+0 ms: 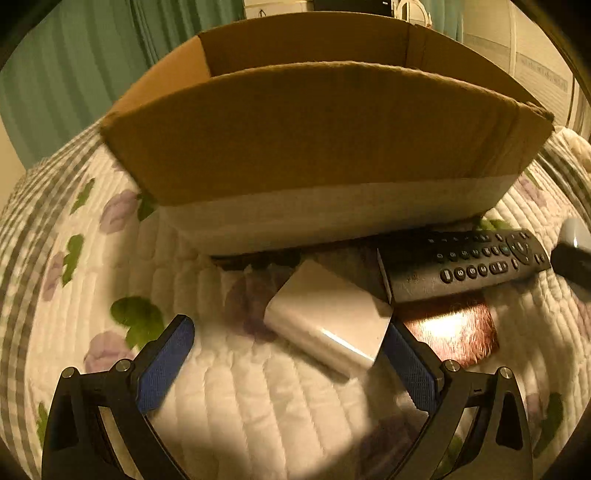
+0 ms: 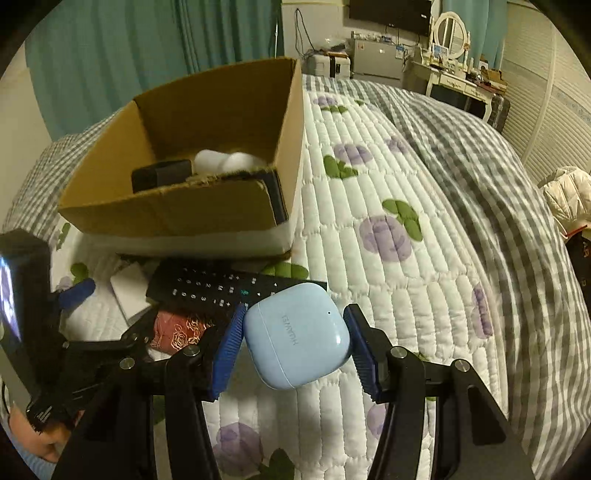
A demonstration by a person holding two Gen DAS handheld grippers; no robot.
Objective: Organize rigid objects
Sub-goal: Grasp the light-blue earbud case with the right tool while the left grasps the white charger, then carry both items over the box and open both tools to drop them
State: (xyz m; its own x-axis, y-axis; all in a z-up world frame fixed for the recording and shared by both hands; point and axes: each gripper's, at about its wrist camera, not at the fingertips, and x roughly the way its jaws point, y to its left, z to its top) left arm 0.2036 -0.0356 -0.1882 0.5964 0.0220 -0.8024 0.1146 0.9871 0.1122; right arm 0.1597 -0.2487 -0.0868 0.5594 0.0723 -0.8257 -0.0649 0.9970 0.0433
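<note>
A cardboard box (image 1: 314,129) stands on the quilted bed; it also shows in the right wrist view (image 2: 177,210), holding a black item (image 2: 162,175) and white items (image 2: 225,160). In front of it lie a white box (image 1: 328,325), a black remote (image 1: 461,262) and a red patterned item (image 1: 450,328). My left gripper (image 1: 291,339) is open, with the white box between its fingers, near the right one. My right gripper (image 2: 295,339) holds a light blue earbud case (image 2: 299,336) between its blue pads, just right of the remote (image 2: 221,288).
The floral quilt (image 2: 388,240) stretches to the right, with a grey checked blanket (image 2: 498,184) beyond. A white jacket (image 2: 565,195) lies at the far right. Green curtains (image 2: 147,40) and a dresser with a mirror (image 2: 448,33) stand behind the bed.
</note>
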